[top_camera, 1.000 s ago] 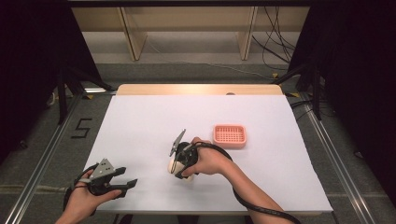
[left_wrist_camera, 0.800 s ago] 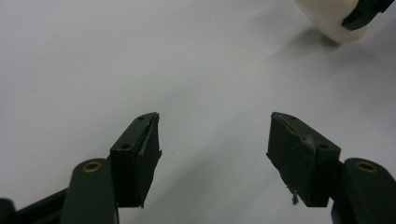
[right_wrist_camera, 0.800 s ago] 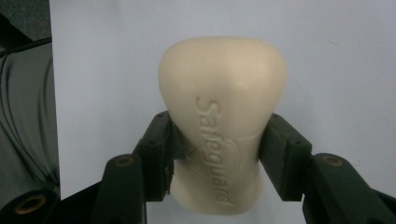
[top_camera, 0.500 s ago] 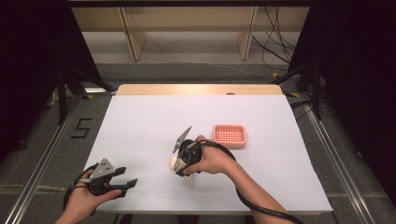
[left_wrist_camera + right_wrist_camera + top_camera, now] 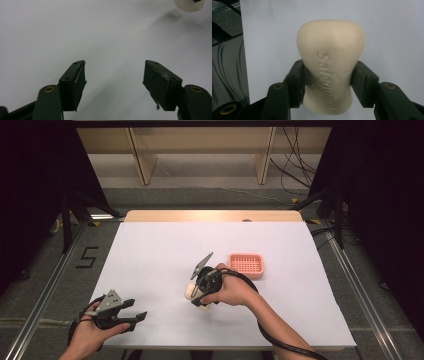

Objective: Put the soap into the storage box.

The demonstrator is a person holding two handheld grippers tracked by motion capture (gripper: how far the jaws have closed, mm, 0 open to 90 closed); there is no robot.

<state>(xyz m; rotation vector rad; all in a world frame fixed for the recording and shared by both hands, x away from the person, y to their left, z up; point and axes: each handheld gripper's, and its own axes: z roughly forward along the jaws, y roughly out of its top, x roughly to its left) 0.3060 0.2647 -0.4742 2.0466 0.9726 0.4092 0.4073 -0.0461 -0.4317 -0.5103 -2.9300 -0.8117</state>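
Right tongs pinch the soap above the table; left tongs spread, empty.

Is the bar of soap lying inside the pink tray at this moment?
No, the bar of soap is clamped between the jaws of the right gripper, while the pink tray sits apart on the table.

"Safeguard" on soap bar
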